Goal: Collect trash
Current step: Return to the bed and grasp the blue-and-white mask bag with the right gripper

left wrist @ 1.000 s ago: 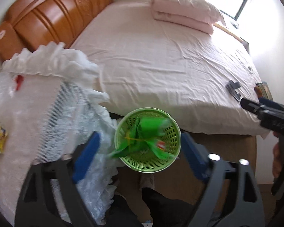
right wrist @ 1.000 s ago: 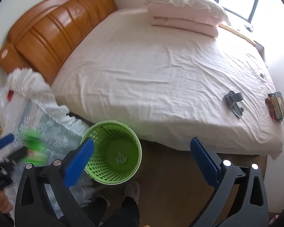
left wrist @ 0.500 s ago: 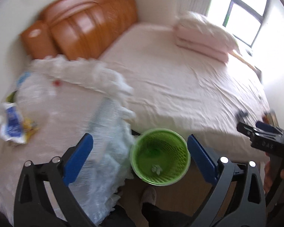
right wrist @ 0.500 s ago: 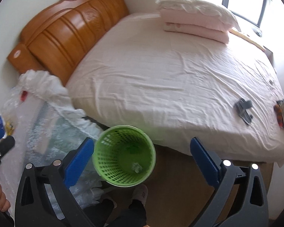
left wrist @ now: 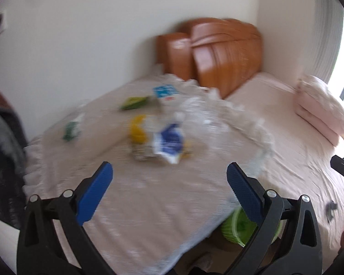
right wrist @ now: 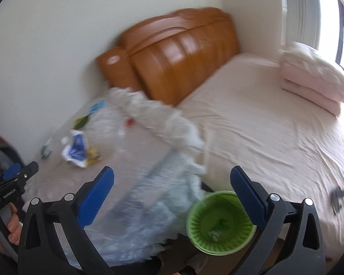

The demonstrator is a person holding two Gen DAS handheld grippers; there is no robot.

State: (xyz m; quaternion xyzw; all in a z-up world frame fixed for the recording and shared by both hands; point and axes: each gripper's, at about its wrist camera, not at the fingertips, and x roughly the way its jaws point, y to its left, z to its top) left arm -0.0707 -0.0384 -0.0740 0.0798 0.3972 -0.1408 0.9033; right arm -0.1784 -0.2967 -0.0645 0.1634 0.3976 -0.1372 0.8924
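We have some of the job behind us, judging by the green basket [right wrist: 220, 223]: it stands on the floor between the lace-covered worktop [left wrist: 149, 194] and the bed [right wrist: 275, 137], and a green scrap and a pale crumpled bit already lie at its bottom.

Most of the trash is yet to be gathered. On the worktop, toward its far edge by the wall, we see a blue-and-white wrapper [left wrist: 169, 142] lying on a yellowish packet [left wrist: 138, 129], a green-and-yellow packet [left wrist: 134, 102] nearer the wall, a blue-labelled white piece [left wrist: 164, 91] by the far corner next to the headboard [right wrist: 172, 55], and a small green-and-white scrap [left wrist: 72, 129] toward the left edge. Motion blur keeps us from reading any labels.

Our left hand-held gripper [left wrist: 169, 190] is spread wide with nothing between its blue pads, aimed across the worktop at the blue-and-white wrapper, which we judge to be the next pick. Our right hand-held gripper [right wrist: 172, 190] is likewise spread and holds nothing; the basket sits just beside its right pad in view.

A dark object [right wrist: 337, 198] lies on the bed near its edge; whether it counts as trash we cannot tell.
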